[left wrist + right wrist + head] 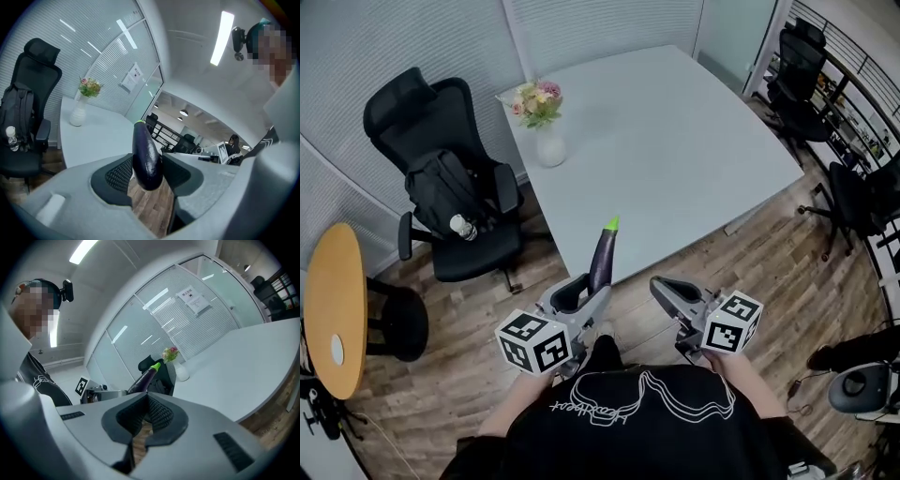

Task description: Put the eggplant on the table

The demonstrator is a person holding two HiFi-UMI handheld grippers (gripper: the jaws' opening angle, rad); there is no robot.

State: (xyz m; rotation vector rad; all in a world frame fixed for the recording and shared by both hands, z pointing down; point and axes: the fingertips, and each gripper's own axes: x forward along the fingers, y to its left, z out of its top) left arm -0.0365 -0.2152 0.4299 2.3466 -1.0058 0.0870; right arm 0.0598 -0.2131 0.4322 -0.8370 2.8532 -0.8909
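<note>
while upright between the left gripper [585,298] pads [117,174], eggplant [146,158] green tip up

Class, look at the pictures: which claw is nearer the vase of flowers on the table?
Left. The left claw, gripping the eggplant, is off the near edge of the table, on the same side as the vase; the right claw is farther across.
</note>
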